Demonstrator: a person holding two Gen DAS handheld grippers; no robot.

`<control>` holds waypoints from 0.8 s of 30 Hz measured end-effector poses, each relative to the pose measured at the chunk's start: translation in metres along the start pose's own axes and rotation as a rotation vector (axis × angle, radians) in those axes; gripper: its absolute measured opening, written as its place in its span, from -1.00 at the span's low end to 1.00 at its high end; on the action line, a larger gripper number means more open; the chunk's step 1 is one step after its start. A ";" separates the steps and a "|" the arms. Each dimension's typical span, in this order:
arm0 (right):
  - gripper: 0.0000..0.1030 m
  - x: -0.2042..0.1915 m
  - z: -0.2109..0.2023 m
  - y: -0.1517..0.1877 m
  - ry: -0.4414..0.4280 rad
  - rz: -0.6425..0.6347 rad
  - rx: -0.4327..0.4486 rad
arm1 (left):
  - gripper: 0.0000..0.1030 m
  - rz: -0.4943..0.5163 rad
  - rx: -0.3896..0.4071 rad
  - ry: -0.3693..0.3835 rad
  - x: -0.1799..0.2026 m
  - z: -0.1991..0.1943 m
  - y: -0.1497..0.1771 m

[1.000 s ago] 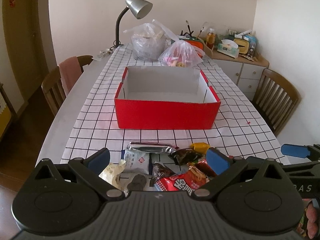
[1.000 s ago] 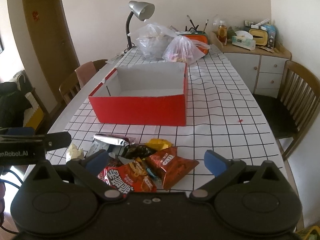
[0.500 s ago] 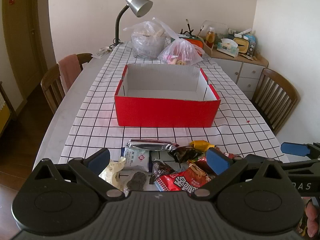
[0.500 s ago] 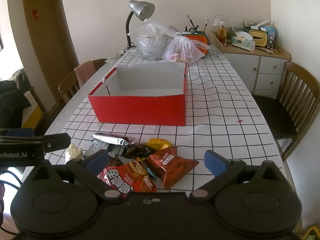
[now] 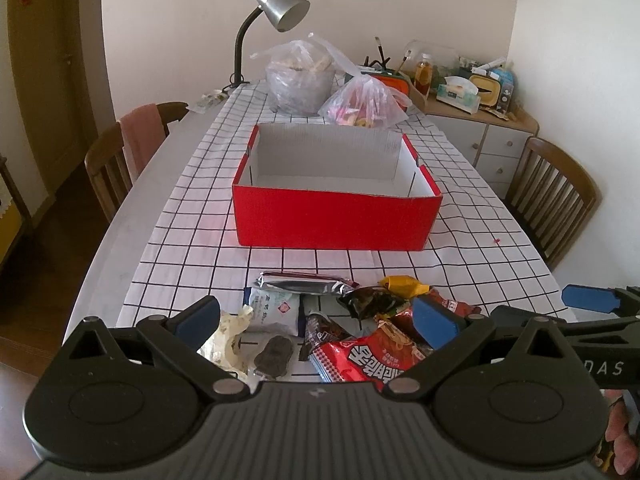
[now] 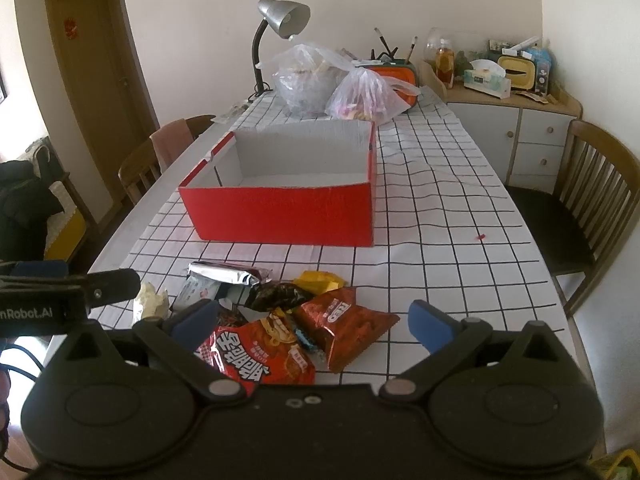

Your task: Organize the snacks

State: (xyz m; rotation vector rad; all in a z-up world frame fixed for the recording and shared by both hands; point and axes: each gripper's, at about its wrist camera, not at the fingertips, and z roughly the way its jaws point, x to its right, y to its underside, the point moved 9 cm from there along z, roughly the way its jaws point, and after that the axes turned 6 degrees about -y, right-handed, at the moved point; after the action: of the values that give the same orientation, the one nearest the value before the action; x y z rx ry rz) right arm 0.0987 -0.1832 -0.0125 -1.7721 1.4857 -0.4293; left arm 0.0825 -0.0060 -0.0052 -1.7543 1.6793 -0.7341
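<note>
Both tools — left tool [image 5: 316, 320], right tool [image 6: 314, 320] — spread over checked tablecloth [image 6: 440, 240]; wooden chair [image 6: 592, 184] beside.

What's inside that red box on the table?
Nothing that shows. The red box is open on top, and both views show only its bare white walls and part of its floor. The floor strip just behind its near wall is hidden. The snack packets lie outside, in front.
</note>
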 end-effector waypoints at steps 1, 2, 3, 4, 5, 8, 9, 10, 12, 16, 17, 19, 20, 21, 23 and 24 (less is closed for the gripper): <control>0.99 0.000 0.000 0.000 0.001 -0.001 -0.001 | 1.00 0.000 -0.001 0.001 0.000 0.001 0.000; 0.98 0.000 0.000 0.000 0.001 -0.001 0.000 | 1.00 -0.001 -0.002 0.001 -0.001 0.001 0.000; 0.98 0.001 0.000 0.000 0.002 -0.002 0.002 | 1.00 -0.003 -0.005 0.000 -0.001 0.002 0.000; 0.98 0.001 0.000 0.000 0.004 -0.002 0.003 | 1.00 -0.007 -0.007 0.001 -0.001 0.003 0.000; 0.98 0.001 0.000 0.000 0.003 0.000 0.003 | 1.00 -0.008 -0.008 0.002 -0.001 0.003 0.001; 0.97 0.001 0.001 0.001 0.000 -0.001 -0.005 | 1.00 -0.005 -0.011 0.001 0.000 0.004 0.002; 0.97 0.001 0.001 0.001 0.000 -0.004 -0.006 | 1.00 -0.004 -0.012 0.001 0.000 0.005 0.003; 0.97 0.001 0.001 0.001 0.000 -0.007 -0.008 | 1.00 -0.004 -0.013 0.000 0.000 0.005 0.003; 0.97 0.001 0.001 0.000 0.000 -0.013 -0.008 | 1.00 -0.006 -0.011 -0.002 -0.001 0.005 0.001; 0.97 0.000 0.000 -0.002 -0.004 -0.024 -0.007 | 1.00 -0.012 -0.006 -0.004 -0.003 0.005 -0.001; 0.97 0.000 0.001 -0.002 -0.004 -0.026 -0.008 | 1.00 -0.013 -0.005 -0.002 -0.003 0.005 -0.002; 0.97 0.001 0.003 -0.002 -0.006 -0.028 -0.010 | 1.00 -0.014 -0.005 -0.001 -0.003 0.005 -0.002; 0.97 0.000 0.004 -0.002 -0.008 -0.030 -0.011 | 1.00 -0.013 -0.005 -0.003 -0.004 0.005 -0.002; 0.97 0.000 0.005 -0.002 -0.010 -0.032 -0.013 | 1.00 -0.013 -0.004 -0.004 -0.005 0.006 -0.002; 0.97 0.001 0.007 -0.002 -0.010 -0.035 -0.017 | 1.00 -0.011 -0.003 -0.007 -0.006 0.007 -0.003; 0.96 0.001 0.008 -0.003 -0.011 -0.037 -0.018 | 1.00 -0.009 -0.001 -0.008 -0.007 0.008 -0.004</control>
State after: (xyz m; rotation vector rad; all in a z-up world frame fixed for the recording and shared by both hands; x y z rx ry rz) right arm 0.1068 -0.1809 -0.0158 -1.8160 1.4549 -0.4252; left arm 0.0909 0.0011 -0.0075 -1.7648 1.6678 -0.7288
